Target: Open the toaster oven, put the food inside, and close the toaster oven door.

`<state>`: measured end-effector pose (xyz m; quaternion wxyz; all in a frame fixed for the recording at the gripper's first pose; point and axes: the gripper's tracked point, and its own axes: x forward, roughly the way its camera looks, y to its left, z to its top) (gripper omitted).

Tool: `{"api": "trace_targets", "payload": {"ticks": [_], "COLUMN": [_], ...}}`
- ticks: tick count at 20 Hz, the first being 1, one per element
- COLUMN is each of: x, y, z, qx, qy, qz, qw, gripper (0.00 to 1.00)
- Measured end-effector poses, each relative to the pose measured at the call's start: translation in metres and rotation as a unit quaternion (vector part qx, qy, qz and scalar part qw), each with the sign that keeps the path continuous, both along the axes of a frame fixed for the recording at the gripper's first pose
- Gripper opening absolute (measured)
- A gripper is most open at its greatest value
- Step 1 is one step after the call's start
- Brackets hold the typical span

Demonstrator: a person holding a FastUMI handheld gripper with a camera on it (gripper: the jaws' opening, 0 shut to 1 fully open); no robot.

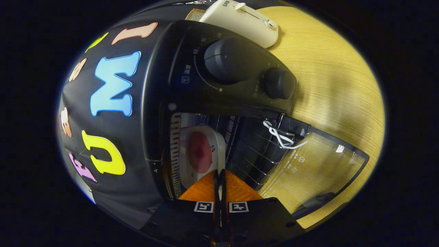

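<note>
The black toaster oven [192,72] stands open, and it appears turned on its side because the view is rolled. Its glass door [319,164] lies folded down flat over the wooden table. Inside the cavity sits a white plate [187,161] carrying a round pinkish-red piece of food [200,152], next to the wire rack [260,151]. My gripper [220,175] is at the oven's mouth with its fingers pressed together. The tips overlap the plate's near corner, and nothing shows between them.
A white cord loop [279,137] hangs at the door's hinge end. The door's dark handle [313,203] is at its outer edge. Two dark knobs [233,58] sit on the control panel. A white toaster [245,20] and a bread slice [194,14] stand beyond the oven on the wooden table [336,85].
</note>
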<state>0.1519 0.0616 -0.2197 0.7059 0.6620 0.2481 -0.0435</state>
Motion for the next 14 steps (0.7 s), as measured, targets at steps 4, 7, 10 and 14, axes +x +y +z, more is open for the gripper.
{"api": "trace_targets", "payload": {"ticks": [4, 7, 10, 14], "x": [-0.001, -0.007, -0.017, -0.04], "y": [0.006, 0.003, 0.008, 0.019], "z": [0.004, 0.013, 0.02, 0.03], "qx": [-0.005, -0.001, -0.003, -0.015], "qy": [-0.012, -0.019, -0.024, -0.033], "qz": [0.002, 0.006, 0.021, 0.051], "qw": [1.0, 1.0, 0.999, 0.998], "gripper": [0.13, 0.11, 0.21, 0.47]}}
